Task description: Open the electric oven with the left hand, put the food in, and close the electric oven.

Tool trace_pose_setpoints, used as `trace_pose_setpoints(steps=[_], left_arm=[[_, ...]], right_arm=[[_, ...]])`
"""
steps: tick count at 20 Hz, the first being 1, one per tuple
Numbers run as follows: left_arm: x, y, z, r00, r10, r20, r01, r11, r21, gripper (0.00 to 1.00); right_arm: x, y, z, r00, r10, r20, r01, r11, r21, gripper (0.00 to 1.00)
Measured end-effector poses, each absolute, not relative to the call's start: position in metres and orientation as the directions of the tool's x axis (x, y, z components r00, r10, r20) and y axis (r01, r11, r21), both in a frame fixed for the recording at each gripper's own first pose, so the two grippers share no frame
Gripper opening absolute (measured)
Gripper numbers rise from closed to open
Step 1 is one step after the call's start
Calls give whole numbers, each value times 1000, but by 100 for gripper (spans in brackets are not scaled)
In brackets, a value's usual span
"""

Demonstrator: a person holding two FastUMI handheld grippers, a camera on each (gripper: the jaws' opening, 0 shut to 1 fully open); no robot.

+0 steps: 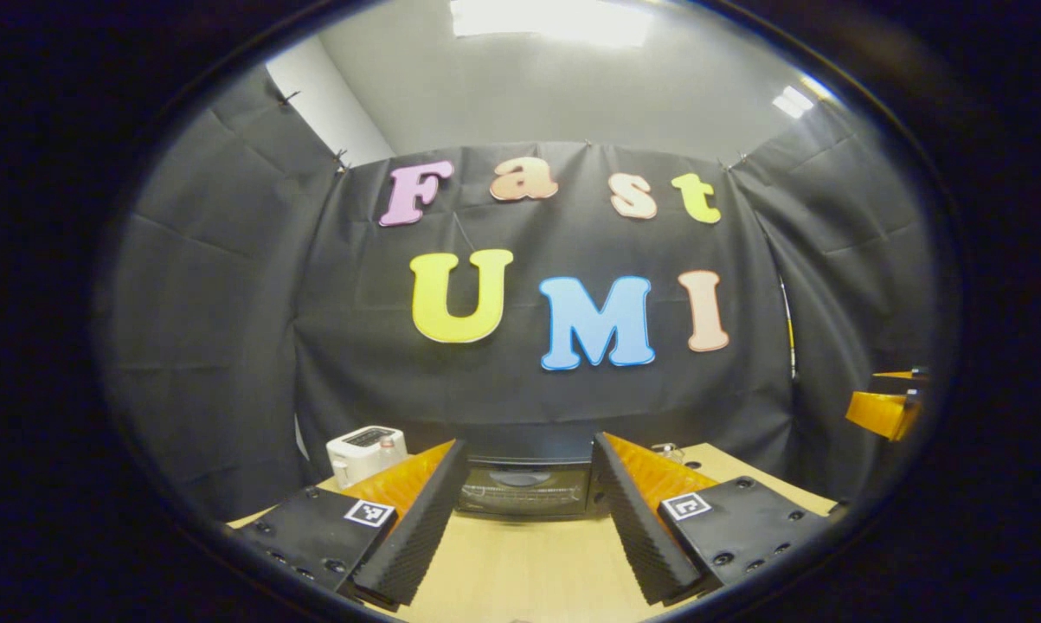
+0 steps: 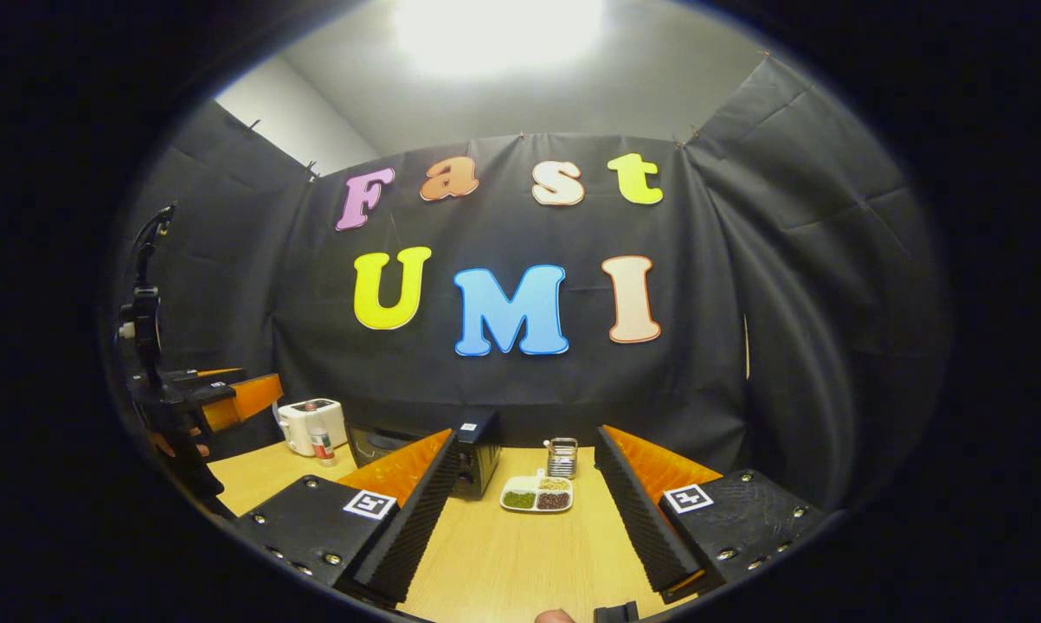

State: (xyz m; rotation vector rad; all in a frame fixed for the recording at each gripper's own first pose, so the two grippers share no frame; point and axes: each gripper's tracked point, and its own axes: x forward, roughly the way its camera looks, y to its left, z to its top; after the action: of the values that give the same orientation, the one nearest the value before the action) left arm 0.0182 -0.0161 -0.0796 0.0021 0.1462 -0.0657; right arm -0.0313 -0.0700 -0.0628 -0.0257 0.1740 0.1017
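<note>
A black electric oven point(image 1: 524, 487) stands at the back of the wooden table, door shut, straight ahead between the fingers of my left gripper point(image 1: 527, 519), which is open and holds nothing. In the right gripper view the oven point(image 2: 477, 463) sits left of centre, partly behind one finger. A white divided tray of food point(image 2: 537, 496) lies on the table in front of my right gripper point(image 2: 520, 528), also open and empty. The left gripper point(image 2: 226, 394) shows at the left edge of the right gripper view, above the table. The right gripper point(image 1: 888, 407) shows at the right edge of the left gripper view.
A white toaster point(image 1: 366, 452) stands at the back left of the table point(image 1: 529, 562), with a small bottle point(image 2: 319, 443) in front of it. A wire holder point(image 2: 561, 457) stands behind the food tray. Black cloth walls close the booth behind and at both sides.
</note>
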Motion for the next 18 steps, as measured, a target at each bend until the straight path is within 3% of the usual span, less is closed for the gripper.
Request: trace_pose_setpoints(steps=[6,7,18], left_arm=[[-26,21,-70,987,-61,-147,69,996,53,97],[-33,24,-68,987,-67,-146,76,996,56,100],[-71,47,-45,995,-57,-86,62,997,46,100]], right_arm=[[-58,-46,-57,982,73,-176,-75,997,-7,97],[-62,-41,-55,984,67,-167,-69,998,-7,97],[-98,-28,-35,992,1,-126,-4,1000,-26,97]])
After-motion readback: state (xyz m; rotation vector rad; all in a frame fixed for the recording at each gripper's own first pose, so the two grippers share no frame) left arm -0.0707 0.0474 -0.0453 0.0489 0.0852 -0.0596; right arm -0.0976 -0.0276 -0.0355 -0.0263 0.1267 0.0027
